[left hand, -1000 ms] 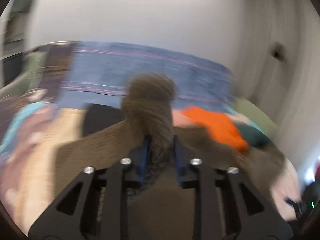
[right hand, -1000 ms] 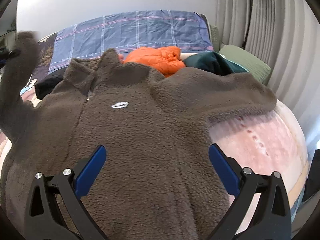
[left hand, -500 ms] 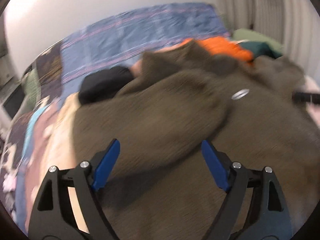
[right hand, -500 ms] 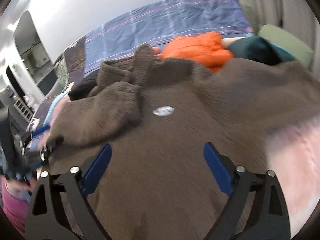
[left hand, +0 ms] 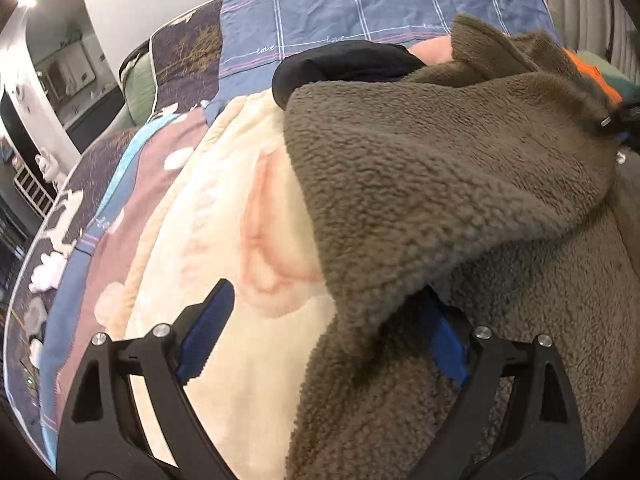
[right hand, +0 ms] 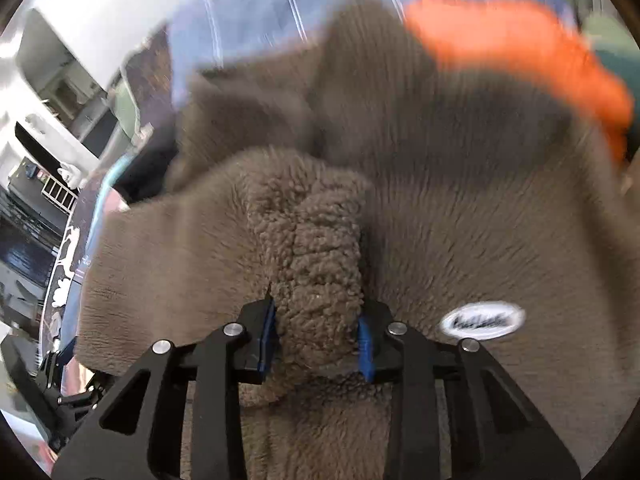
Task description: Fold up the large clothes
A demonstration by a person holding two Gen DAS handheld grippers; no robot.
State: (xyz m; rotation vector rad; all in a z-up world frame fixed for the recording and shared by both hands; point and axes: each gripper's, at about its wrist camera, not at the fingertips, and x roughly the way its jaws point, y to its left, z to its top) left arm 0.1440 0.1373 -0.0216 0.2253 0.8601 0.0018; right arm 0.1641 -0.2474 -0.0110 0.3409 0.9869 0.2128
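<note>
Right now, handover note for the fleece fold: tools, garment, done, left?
Left tool: open, at the fleece edge, holding nothing.
Right tool: shut on a bunched sleeve, above the logo patch.
Fleece lies front up on the blanket; that sleeve is folded across the chest.
Left: other sleeve, then fold the body.

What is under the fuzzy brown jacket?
Beside the brown fleece jacket, a cream and pink blanket runs under its edge. A black garment pokes out behind. How far they reach beneath is hidden by the fleece.
</note>
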